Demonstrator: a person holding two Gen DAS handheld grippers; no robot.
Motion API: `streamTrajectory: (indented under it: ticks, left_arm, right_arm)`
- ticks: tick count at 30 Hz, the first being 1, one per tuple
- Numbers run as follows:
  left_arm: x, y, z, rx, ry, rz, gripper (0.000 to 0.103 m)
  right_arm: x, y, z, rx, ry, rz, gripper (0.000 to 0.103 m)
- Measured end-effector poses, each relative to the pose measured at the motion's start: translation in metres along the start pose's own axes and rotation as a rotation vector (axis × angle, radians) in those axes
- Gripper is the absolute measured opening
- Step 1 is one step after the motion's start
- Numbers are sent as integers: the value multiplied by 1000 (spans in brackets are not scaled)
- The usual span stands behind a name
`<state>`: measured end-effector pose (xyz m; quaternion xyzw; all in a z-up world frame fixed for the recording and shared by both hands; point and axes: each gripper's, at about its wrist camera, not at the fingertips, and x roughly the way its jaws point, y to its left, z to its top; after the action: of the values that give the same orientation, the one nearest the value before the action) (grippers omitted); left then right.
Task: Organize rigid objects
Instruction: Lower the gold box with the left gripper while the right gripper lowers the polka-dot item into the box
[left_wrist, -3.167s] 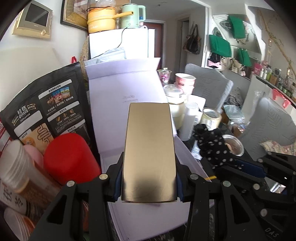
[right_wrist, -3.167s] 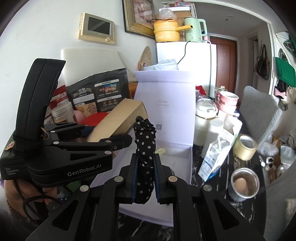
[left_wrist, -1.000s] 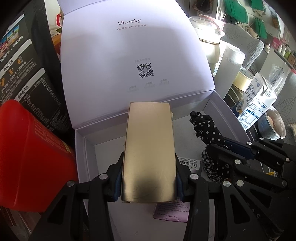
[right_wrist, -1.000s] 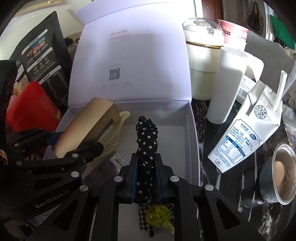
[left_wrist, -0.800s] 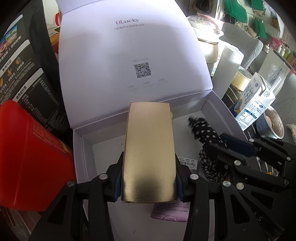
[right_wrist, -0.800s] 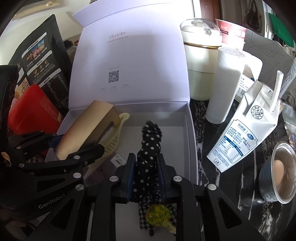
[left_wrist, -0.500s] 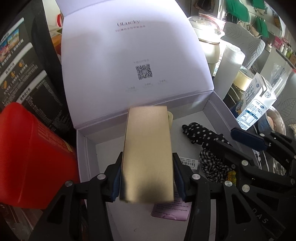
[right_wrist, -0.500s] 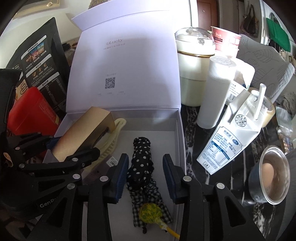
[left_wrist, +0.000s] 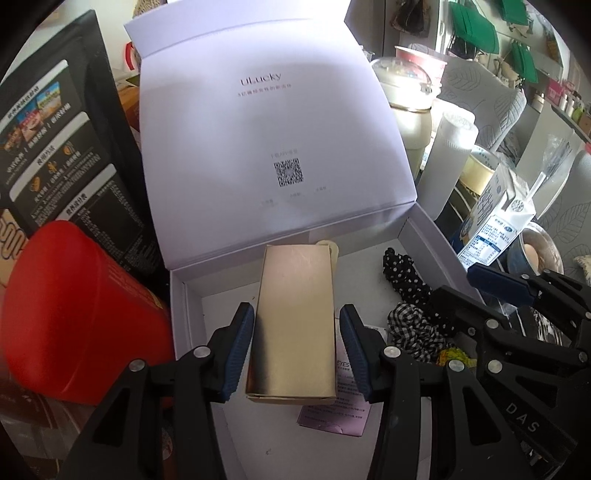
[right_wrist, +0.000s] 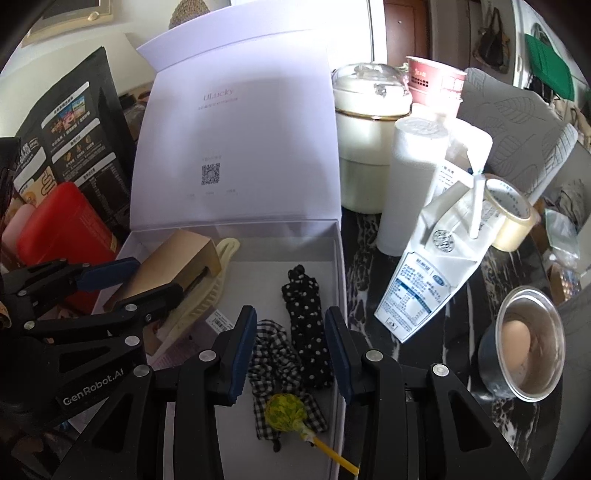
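A gold box (left_wrist: 295, 314) lies in the open white gift box (left_wrist: 184, 306), on a cream hair clip (right_wrist: 207, 295). My left gripper (left_wrist: 297, 350) is open, its pads apart from the gold box's sides. In the right wrist view the gold box (right_wrist: 173, 266) lies at the gift box's (right_wrist: 338, 266) left. A black polka-dot scrunchie (right_wrist: 306, 317) lies on the box floor between the open fingers of my right gripper (right_wrist: 290, 350), beside a checked scrunchie (right_wrist: 273, 358) and a yellow lollipop (right_wrist: 284, 411). The polka-dot scrunchie (left_wrist: 404, 277) also shows in the left wrist view.
A red canister (left_wrist: 81, 314) and a black food bag (left_wrist: 55, 147) stand left of the gift box. Right of it stand a cream jar (right_wrist: 369, 140), a white roll (right_wrist: 410, 184), a milk carton (right_wrist: 432, 266), a tape roll (right_wrist: 511, 214) and a cup with an egg (right_wrist: 524, 339).
Both grippers came down into the gift box and opened. The left let go of the gold box and the right let go of the polka-dot scrunchie; both now lie in the box.
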<state>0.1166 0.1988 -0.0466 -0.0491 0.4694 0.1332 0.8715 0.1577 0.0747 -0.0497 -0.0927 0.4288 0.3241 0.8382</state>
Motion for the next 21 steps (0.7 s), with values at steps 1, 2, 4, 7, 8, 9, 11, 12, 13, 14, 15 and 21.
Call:
streamTrajectory:
  ticks: [1, 2, 4, 7, 8, 9, 11, 12, 13, 14, 15, 21]
  left_arm:
    - [-4, 0, 1, -4, -9, -1, 48]
    - [-8, -1, 1, -6, -21, -6, 48]
    - [-17, 0, 1, -1, -36, -12, 48]
    - [-24, -5, 2, 9, -50, -14, 48]
    - [-26, -6, 3, 12, -52, -11, 48]
    - [-28, -7, 4, 13, -54, -8, 48]
    - [-32, -8, 6, 16, -60, 5, 63]
    - [-35, -10, 7, 18, -67, 12, 74]
    - [-39, -11, 7, 23, -80, 36, 83]
    - [-45, -12, 7, 27, -98, 44, 84]
    - [-49, -10, 6, 26, -104, 34, 84]
    - [-71, -19, 4, 35, -133, 23, 84]
  right_arm:
    - [-3, 0, 0, 1, -4, -6, 38]
    - [-6, -1, 0, 1, -10, -9, 38]
    - [-14, -2, -1, 2, -24, -4, 38]
    - [-23, -2, 1, 3, -42, -8, 38]
    - [-25, -4, 2, 4, -46, -8, 38]
    - [-28, -5, 2, 5, -52, -12, 38]
    - [-34, -6, 2, 4, -58, -20, 38]
    - [-38, -6, 1, 3, -63, -30, 38]
    - [-41, -7, 0, 1, -69, -38, 38]
    - [-46, -7, 0, 0, -75, -40, 40]
    - [-51, -7, -1, 1, -80, -42, 40]
    - [-76, -8, -4, 0, -112, -62, 40]
